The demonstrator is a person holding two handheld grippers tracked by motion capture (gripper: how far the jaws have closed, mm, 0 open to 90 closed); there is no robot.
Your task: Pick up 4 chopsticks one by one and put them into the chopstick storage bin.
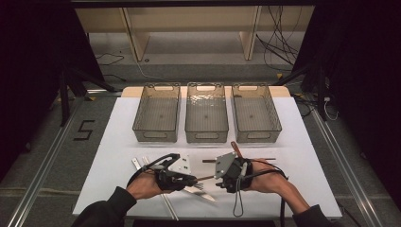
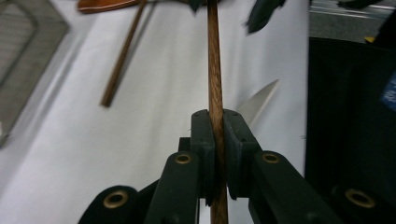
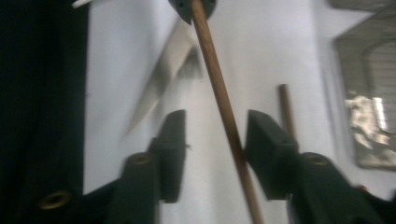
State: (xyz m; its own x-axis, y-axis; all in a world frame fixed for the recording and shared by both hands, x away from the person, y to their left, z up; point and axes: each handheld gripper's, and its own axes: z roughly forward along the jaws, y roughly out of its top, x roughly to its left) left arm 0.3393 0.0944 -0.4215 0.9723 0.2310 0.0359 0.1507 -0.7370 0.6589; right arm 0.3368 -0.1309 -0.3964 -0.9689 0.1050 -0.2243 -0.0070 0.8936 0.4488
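Note:
A thin wooden chopstick (image 2: 215,70) runs straight ahead out of my left gripper (image 2: 218,135), whose jaws are shut on it. Its far end passes between the jaws of my right gripper (image 3: 215,140), which stand apart with neither pad pressing on the chopstick (image 3: 219,93). In the high view the two grippers face each other near the front of the white table: the left gripper (image 1: 194,179), the right gripper (image 1: 219,180), and the chopstick (image 1: 205,178) bridging the short gap above the surface.
Three empty mesh baskets (image 1: 156,135) (image 1: 206,135) (image 1: 257,135) stand in a row behind. A second wooden stick (image 1: 265,159) and a brown handle (image 1: 235,147) lie by the right hand. A knife blade (image 2: 259,100) and other metal cutlery (image 1: 139,163) lie under and left of the grippers.

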